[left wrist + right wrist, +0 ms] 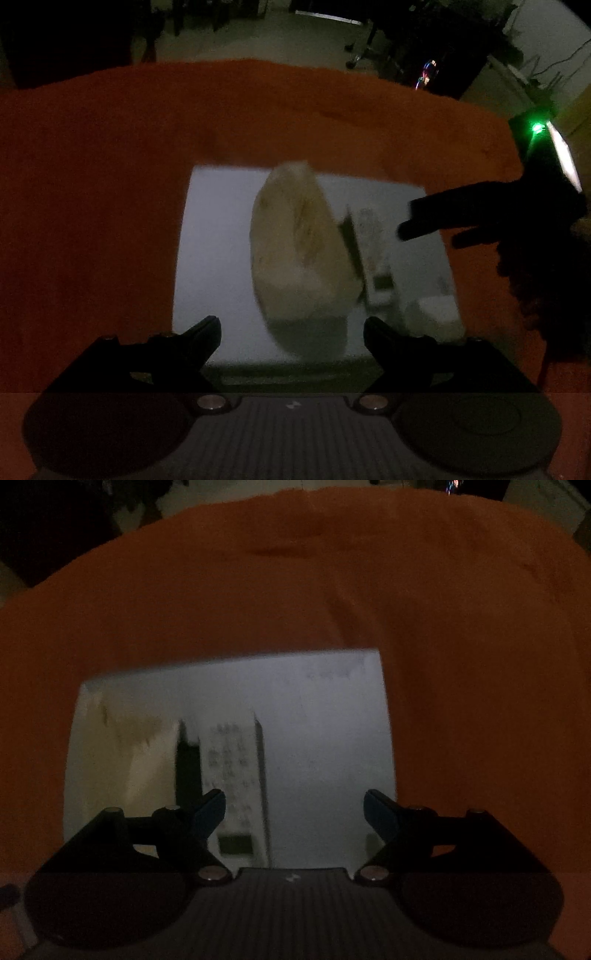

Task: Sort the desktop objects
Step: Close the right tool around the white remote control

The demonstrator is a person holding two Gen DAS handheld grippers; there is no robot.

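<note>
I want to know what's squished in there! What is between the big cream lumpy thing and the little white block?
In the left wrist view, a white remote lies between the cream lump and the small white block.

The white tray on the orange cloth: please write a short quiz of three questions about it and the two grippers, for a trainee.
1. True or false: the left gripper holds the cream pouch.
2. In the right wrist view, what lies in the white tray just ahead of the right gripper?
A. a remote control
B. a banana
C. a mug
3. Fill in: the tray rests on an ___ cloth.

Key
1. False: its fingers stand apart and nothing is between them.
2. A: the remote control, beside the pouch.
3. orange
</note>
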